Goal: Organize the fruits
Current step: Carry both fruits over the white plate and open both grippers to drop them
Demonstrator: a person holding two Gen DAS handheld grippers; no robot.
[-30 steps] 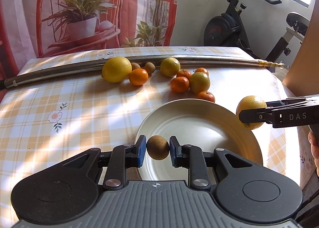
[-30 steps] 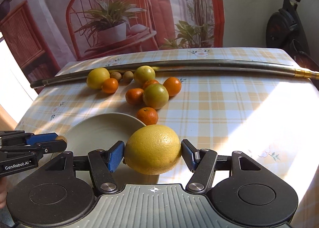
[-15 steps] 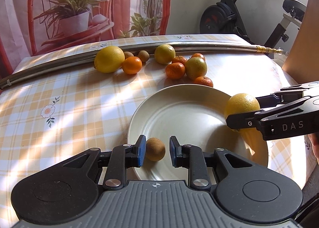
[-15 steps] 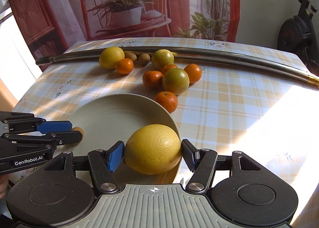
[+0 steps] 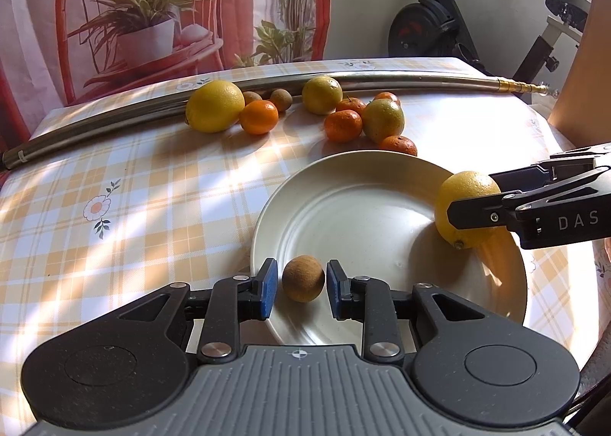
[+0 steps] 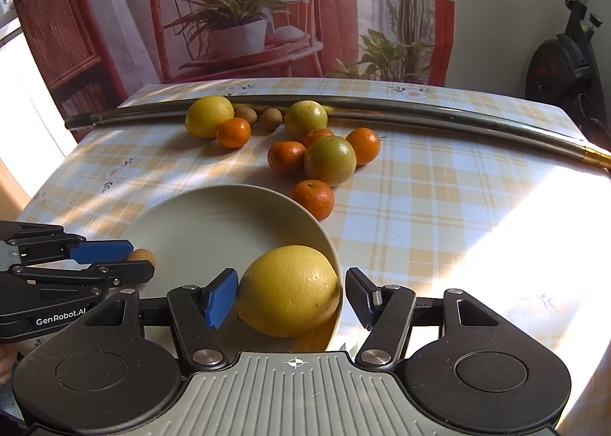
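Note:
A white plate (image 5: 343,176) sits on the checked tablecloth. A small brown fruit (image 5: 303,278) rests on its near rim between the fingers of my left gripper (image 5: 301,289), which is open with a thin gap on each side. A large yellow lemon (image 6: 288,289) lies inside the plate's right edge. My right gripper (image 6: 292,302) is open around it, and its right finger stands clear of the peel. The left wrist view shows the same lemon (image 5: 467,207) at the plate's right.
Several loose fruits lie beyond the plate: a big lemon (image 5: 214,105), oranges (image 5: 342,125), a greenish citrus (image 5: 383,120) and two small brown fruits (image 5: 280,99). A long metal pipe (image 5: 401,79) crosses the table's far side. An exercise bike (image 5: 435,31) stands behind.
Both grippers came down over the plate and opened. The brown fruit and the lemon, held a second ago, now rest on the plate.

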